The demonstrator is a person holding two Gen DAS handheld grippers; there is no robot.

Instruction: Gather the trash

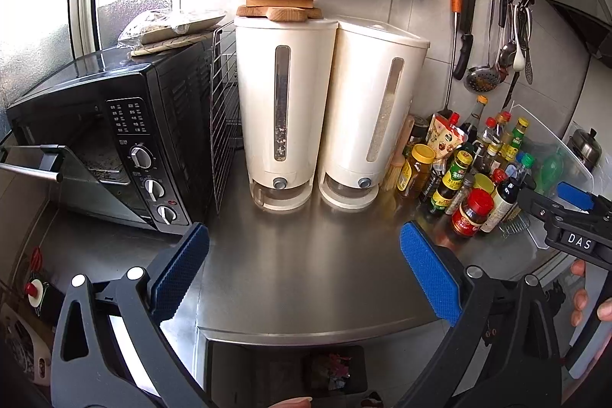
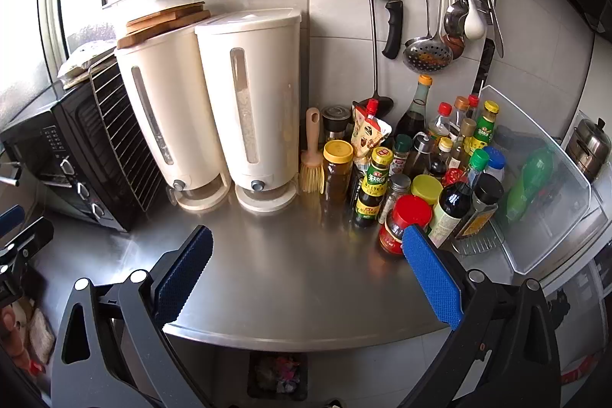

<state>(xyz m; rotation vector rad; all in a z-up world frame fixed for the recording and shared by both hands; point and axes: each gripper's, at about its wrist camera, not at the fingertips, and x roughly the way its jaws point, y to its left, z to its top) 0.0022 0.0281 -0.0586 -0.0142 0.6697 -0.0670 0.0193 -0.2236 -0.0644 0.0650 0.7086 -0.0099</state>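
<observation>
i've got both grippers hanging over the front edge of the brushed stainless steel bench [image 1: 306,255], and neither holds anything: the left gripper [image 1: 304,270] has its blue-padded fingers [image 1: 179,270] spread wide, and the right gripper [image 2: 308,270] is released the same way, empty between the pads.

i judge this to be the looking-for-it step, either before a first pick or between picks. i can't find any loose trash on the bench itself; the middle is bare metal, with the two tall cream plastic grain dispensers [image 1: 283,102] at the back edge, the black countertop oven [image 1: 114,148] with its door hanging open at the left end, and the cluster of sauce and seasoning bottles [image 2: 420,178] toward the right back corner.

the one task thing i can place is the dark square bin [image 2: 277,375] on the floor below the front edge (colourful wrappers show inside it), sitting under and between the fingers in both views, well below them.

next i'd pan to find a scrap, then bring one open pair of fingers down around it.
</observation>
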